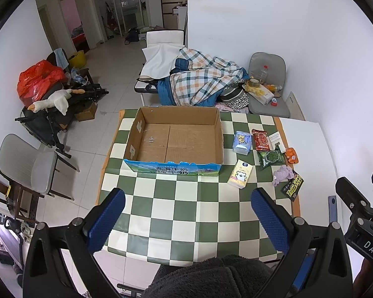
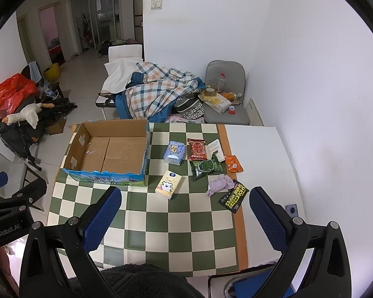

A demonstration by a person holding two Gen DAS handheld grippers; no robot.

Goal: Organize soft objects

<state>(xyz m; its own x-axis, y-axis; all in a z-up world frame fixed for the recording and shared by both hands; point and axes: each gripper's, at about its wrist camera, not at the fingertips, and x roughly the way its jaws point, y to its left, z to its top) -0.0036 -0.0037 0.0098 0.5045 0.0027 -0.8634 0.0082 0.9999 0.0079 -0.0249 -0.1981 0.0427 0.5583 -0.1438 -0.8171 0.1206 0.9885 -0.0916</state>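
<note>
I'm holding both claws above the near edge of the tabletop (image 2: pixel 256 154), nothing picked up so far. My left claw (image 1: pixel 187 219) is spread wide and gripping nothing; my right claw (image 2: pixel 185 217) is spread just as wide, also gripping nothing. The cardboard box (image 1: pixel 172 140) is sitting on the checkered cloth (image 2: pixel 186 226) and looking bare inside.

The soft things are lying in a cluster to the right of the box: a yellow tissue pack (image 2: pixel 168 184) nearest its front corner, a blue tissue pack (image 2: pixel 174 153) behind it, a purple cloth (image 2: pixel 218 185) touching a black wipes packet (image 2: pixel 233 195), plus red (image 2: pixel 198 149), green (image 2: pixel 206 167) and orange (image 2: pixel 233 163) packets and a white card (image 2: pixel 216 147).

I'm judging this as the start: choosing a first item. The next move probably calls for my right claw reaching forward to the yellow tissue pack, straddling its narrow sides, squeezing gently since it squashes, then carrying it left over the box wall.
</note>
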